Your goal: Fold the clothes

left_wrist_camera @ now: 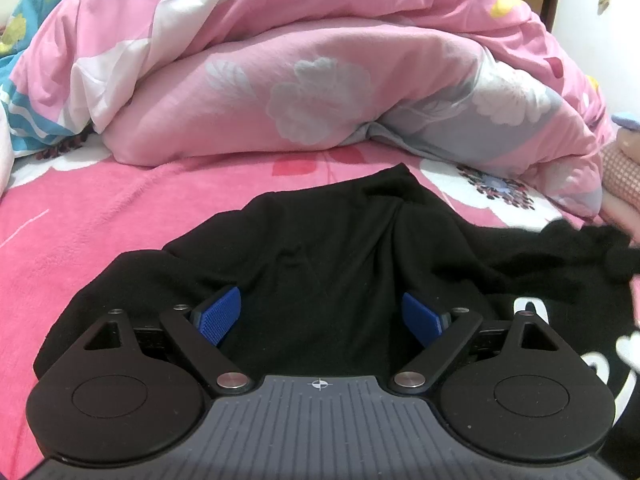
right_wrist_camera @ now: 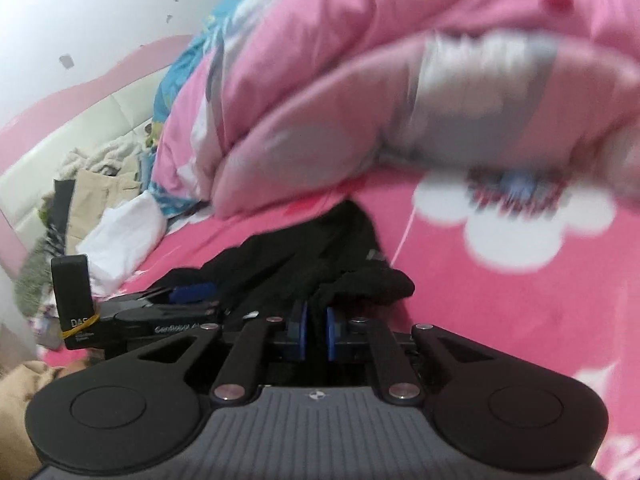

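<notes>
A black garment [left_wrist_camera: 328, 248] lies crumpled on the pink flowered bed sheet [left_wrist_camera: 80, 240], with a white print [left_wrist_camera: 536, 312] showing at its right side. My left gripper [left_wrist_camera: 320, 314] is open just above the cloth, its blue pads [left_wrist_camera: 218, 316] wide apart and nothing between them. In the right wrist view, my right gripper [right_wrist_camera: 317, 326] has its blue pads [right_wrist_camera: 330, 330] nearly together, pinching a bunched edge of the black garment [right_wrist_camera: 360, 284]. The left gripper [right_wrist_camera: 160, 316] shows there at the left, low over the same cloth. The right view is motion-blurred.
A heaped pink quilt [left_wrist_camera: 320, 60] fills the bed just behind the garment. A pile of white and beige clothes [right_wrist_camera: 120, 224] lies by the cream headboard [right_wrist_camera: 100, 128]. A soft toy [left_wrist_camera: 624, 160] sits at the right edge. Bare sheet [right_wrist_camera: 500, 320] spreads to the right.
</notes>
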Available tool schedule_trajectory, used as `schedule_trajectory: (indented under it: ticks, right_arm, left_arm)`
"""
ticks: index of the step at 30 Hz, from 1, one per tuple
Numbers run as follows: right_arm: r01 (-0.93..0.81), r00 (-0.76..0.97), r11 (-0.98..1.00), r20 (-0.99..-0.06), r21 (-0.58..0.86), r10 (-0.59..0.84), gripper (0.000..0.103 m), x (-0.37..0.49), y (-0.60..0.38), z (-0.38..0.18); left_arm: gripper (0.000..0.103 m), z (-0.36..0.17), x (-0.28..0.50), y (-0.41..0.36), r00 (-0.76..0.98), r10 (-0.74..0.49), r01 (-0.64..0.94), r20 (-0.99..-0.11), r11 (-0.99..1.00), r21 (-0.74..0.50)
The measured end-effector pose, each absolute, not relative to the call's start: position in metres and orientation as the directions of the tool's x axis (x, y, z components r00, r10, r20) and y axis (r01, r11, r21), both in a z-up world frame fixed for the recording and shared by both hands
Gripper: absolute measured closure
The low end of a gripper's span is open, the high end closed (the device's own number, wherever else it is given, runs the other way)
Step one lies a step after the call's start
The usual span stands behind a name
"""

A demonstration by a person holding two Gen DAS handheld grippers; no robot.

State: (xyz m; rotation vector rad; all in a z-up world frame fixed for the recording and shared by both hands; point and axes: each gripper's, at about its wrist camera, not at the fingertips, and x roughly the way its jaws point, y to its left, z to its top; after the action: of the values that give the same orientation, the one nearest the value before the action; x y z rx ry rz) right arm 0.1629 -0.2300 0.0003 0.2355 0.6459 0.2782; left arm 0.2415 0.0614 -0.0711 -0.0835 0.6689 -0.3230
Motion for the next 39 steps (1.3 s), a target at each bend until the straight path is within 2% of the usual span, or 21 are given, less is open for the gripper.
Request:
schedule_trajectory:
  ticks: [12,22,29,34,35,37,39]
  right_arm:
    - [0.048,0.876,0.997,-0.482,0.068,-0.01,0.094,0.168,-0.273,0.022]
    - [0.157,0.883,0.979,-0.425,-0.132,-0.199,0.095,0.238,-0.292,0.029]
    - [0.231,0.834,0.963,-0.481,-0.139,-0.269,0.095,0.295,-0.316,-0.004]
    - [0.258,0.754,0.962,-0.604,-0.092,-0.259,0.095,0.324,-0.333,-0.053]
    - [0.26,0.728,0.963,-0.641,-0.069,-0.242,0.093,0.328,-0.337,-0.062]
    - [0.262,0.723,0.965,-0.657,-0.027,-0.214,0.089,0.326,-0.344,-0.065]
    - [0.26,0.722,0.965,-0.666,0.011,-0.187,0.075,0.32,-0.349,-0.062]
  left_arm:
    - [0.014,-0.071,0.241,0.06,0.737,-0.315,0.267,-0.598,0.949,-0.171]
    - [0.014,-0.071,0.241,0.059,0.738,-0.309,0.266,-0.6,0.95,-0.162]
    - [0.014,-0.071,0.241,0.057,0.738,-0.302,0.267,-0.603,0.952,-0.151]
    - [0.013,-0.071,0.241,0.056,0.737,-0.299,0.269,-0.606,0.953,-0.142]
    - [0.013,-0.071,0.241,0.056,0.737,-0.299,0.27,-0.606,0.952,-0.143]
    - [0.013,-0.071,0.241,0.056,0.737,-0.3,0.27,-0.606,0.952,-0.143]
    - [0.013,-0.071,0.241,0.056,0.736,-0.301,0.27,-0.606,0.952,-0.145]
